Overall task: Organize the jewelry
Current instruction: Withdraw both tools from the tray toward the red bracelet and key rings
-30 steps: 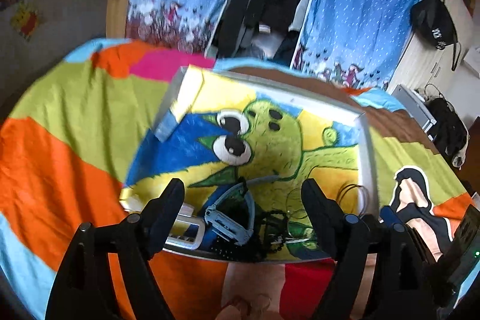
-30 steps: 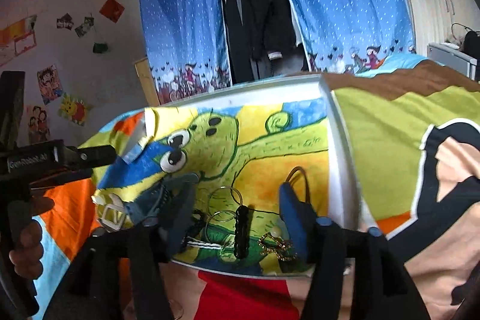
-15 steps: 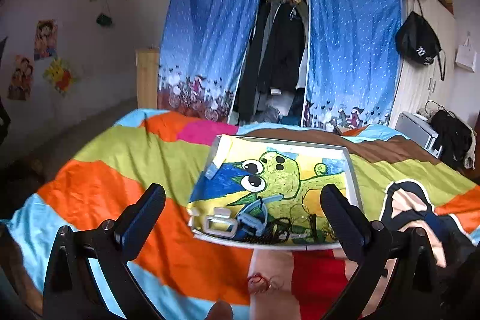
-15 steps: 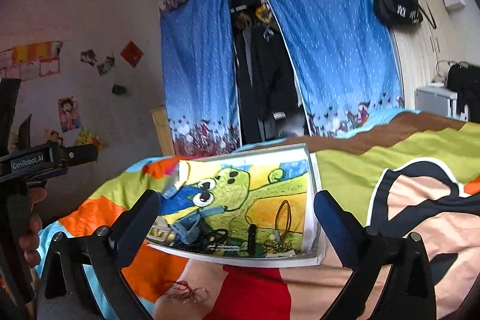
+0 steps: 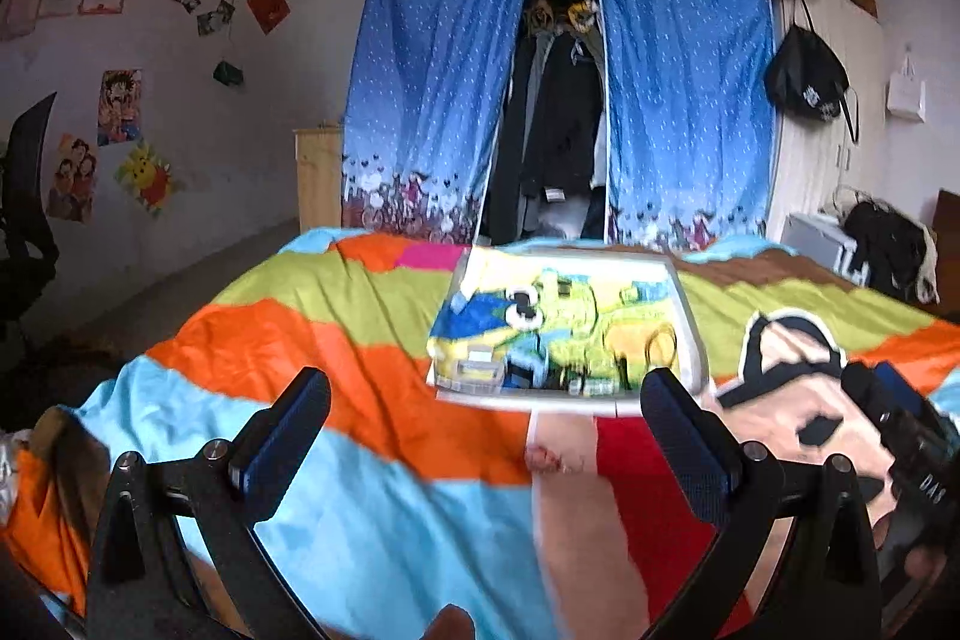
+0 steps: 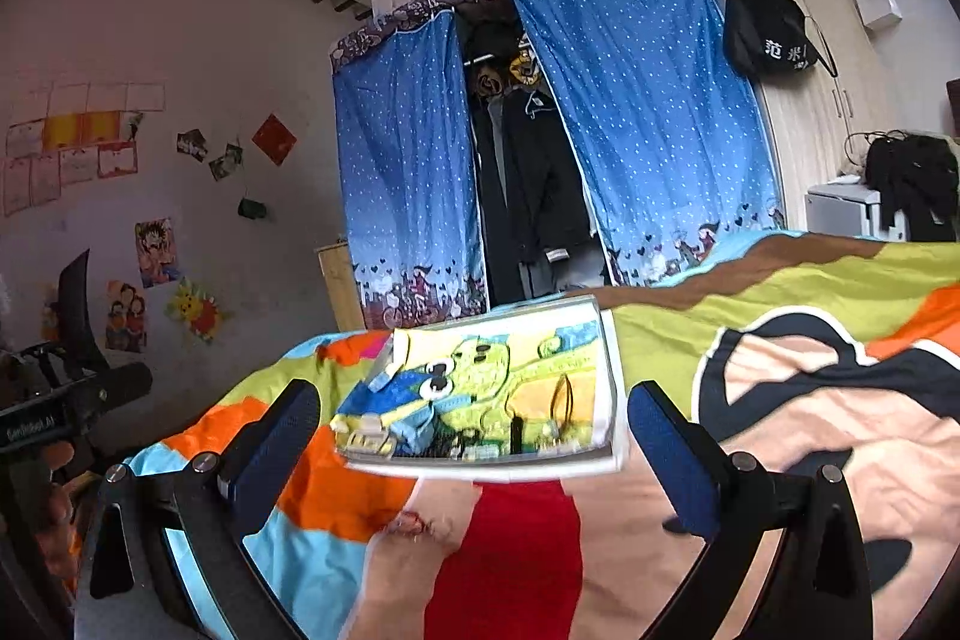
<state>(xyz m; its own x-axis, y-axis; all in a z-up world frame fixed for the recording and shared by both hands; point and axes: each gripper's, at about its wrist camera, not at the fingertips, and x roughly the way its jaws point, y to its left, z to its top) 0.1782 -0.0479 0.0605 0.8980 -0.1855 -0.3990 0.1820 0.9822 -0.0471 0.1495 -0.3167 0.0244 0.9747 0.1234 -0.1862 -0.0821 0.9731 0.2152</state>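
Note:
A shallow white tray (image 5: pixel 690 316) (image 6: pixel 609 376) with a green cartoon picture on its floor lies on the bed. Jewelry is piled along its near edge: a white buckle piece (image 5: pixel 477 370), blue items (image 6: pixel 417 427), a dark stick (image 6: pixel 516 430) and a thin hoop (image 6: pixel 561 397). A small reddish chain (image 5: pixel 549 460) (image 6: pixel 414 523) lies on the blanket in front of the tray. My left gripper (image 5: pixel 486 436) is open and empty, well short of the tray. My right gripper (image 6: pixel 474 448) is open and empty too, also back from the tray.
The bed wears a bright striped cartoon blanket (image 5: pixel 336 340). Beyond it hang blue curtains (image 5: pixel 426 100) around a wardrobe of dark clothes. A black bag (image 5: pixel 807 82) hangs at the right. A hand holding the left gripper's handle (image 6: pixel 36 436) shows at the right wrist view's left edge.
Both grippers have pulled back and up from the tray, which now looks smaller and farther. Both sets of jaws have widened. The jewelry stays in the tray.

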